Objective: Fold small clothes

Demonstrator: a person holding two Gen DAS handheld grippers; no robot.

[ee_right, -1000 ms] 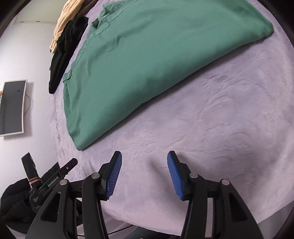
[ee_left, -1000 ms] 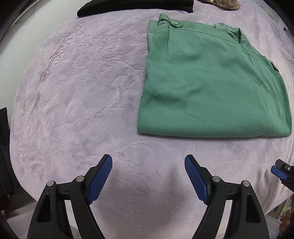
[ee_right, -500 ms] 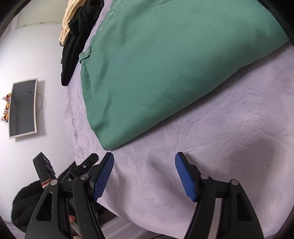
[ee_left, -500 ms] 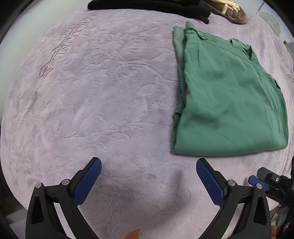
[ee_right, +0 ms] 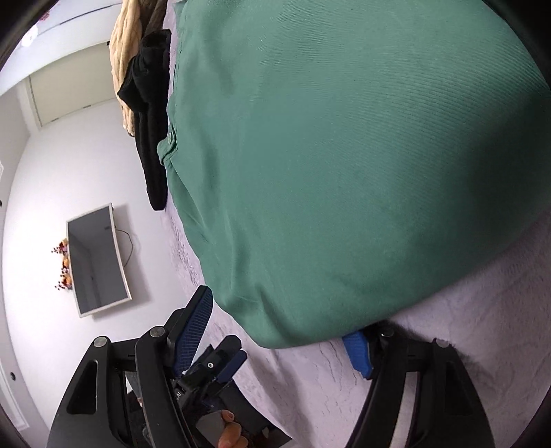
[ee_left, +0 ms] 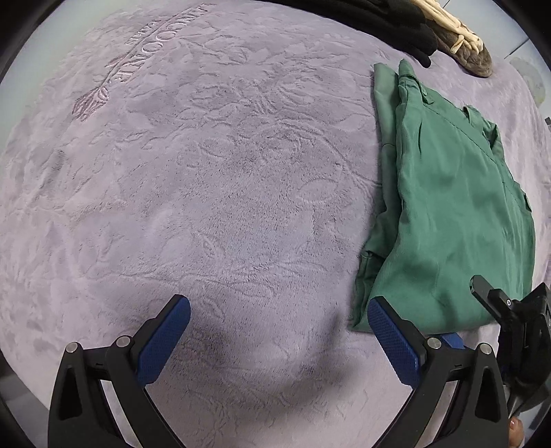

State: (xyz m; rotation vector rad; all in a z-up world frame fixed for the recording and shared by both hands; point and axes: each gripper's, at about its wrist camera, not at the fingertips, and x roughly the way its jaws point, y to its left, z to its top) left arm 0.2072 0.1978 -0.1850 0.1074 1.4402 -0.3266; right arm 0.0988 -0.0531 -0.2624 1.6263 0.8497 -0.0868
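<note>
A folded green garment (ee_left: 458, 213) lies on the lilac embossed blanket (ee_left: 224, 206) at the right of the left wrist view. My left gripper (ee_left: 279, 341) points down at bare blanket just left of the garment's near corner, jaws wide open and empty. In the right wrist view the green garment (ee_right: 344, 155) fills most of the picture. My right gripper (ee_right: 275, 341) is open at its near corner, which lies between the jaws. One blue finger (ee_right: 358, 351) is partly hidden under the cloth's edge. The right gripper (ee_left: 509, 310) also shows beside the left one.
A black garment (ee_left: 396, 20) and a brown knitted piece (ee_left: 461, 44) lie at the blanket's far edge. In the right wrist view the black garment (ee_right: 148, 103) and a beige knit (ee_right: 124, 51) lie beyond the green one. A wall screen (ee_right: 96, 258) hangs at left.
Both grippers have opened wider. The left one slid left off the garment's front, so the cloth now sits at the right. The right one dropped in close to the garment's near corner.
</note>
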